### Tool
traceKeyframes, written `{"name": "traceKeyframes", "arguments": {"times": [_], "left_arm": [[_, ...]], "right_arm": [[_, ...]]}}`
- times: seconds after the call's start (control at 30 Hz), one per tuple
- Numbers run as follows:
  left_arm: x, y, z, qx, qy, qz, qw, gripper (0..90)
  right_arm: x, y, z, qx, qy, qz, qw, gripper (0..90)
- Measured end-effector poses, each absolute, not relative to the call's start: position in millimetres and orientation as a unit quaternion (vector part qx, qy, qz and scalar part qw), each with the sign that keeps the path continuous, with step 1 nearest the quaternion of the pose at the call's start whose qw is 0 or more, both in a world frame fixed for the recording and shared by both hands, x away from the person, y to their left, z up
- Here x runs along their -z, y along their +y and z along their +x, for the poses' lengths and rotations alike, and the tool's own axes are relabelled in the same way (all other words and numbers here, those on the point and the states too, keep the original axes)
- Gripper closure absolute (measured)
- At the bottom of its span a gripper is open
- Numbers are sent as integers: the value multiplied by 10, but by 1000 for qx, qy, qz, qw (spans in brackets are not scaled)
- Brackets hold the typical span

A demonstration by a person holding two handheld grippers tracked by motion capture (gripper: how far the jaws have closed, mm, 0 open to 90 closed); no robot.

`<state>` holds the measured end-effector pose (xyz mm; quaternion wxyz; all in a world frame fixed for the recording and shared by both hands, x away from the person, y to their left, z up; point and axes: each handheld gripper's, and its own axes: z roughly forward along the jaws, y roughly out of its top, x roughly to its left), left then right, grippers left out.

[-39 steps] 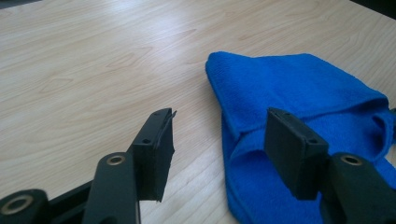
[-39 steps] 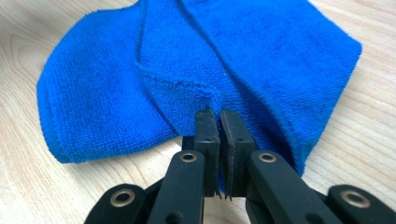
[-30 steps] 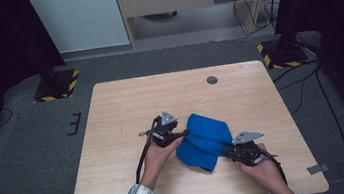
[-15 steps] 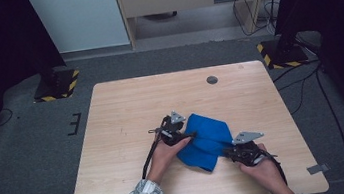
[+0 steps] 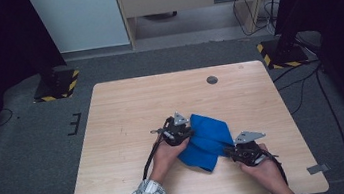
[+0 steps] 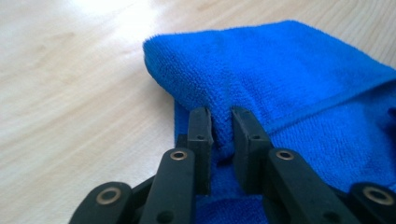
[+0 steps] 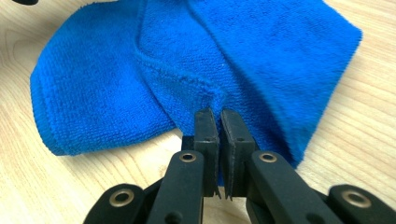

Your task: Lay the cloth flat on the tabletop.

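A wooden table (image 5: 126,108) is seen, bare around a blue cloth (image 5: 208,140) stretched between both grippers, its long axis running from one to the other. The left gripper (image 6: 220,135) is clamped on a bunched fold directly ahead of it. The right gripper (image 7: 219,133) is clamped on a hemmed edge. Nothing is judged to obstruct either hand.
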<state>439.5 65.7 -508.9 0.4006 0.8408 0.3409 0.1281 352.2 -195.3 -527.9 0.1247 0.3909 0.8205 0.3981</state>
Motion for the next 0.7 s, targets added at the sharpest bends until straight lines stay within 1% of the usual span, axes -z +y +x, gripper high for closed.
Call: {"name": "traceKeyframes", "arguments": {"times": [0.1, 0.17, 0.37, 0.7], "left_arm": [[5042, 693, 4388, -137, 346, 835, 405, 792], [4979, 755, 4374, -151, 358, 827, 407, 798], [4850, 900, 4306, -180, 361, 820, 406, 817], [4720, 1141, 4190, -192, 365, 810, 417, 840]], "right_arm": [[5259, -1971, 3519, -404, 816, 394, 129, 870], [5225, -2010, 3513, -412, 808, 400, 130, 875], [5170, -2095, 3511, -429, 791, 413, 142, 877], [5111, -2198, 3588, -446, 768, 431, 161, 878]]}}
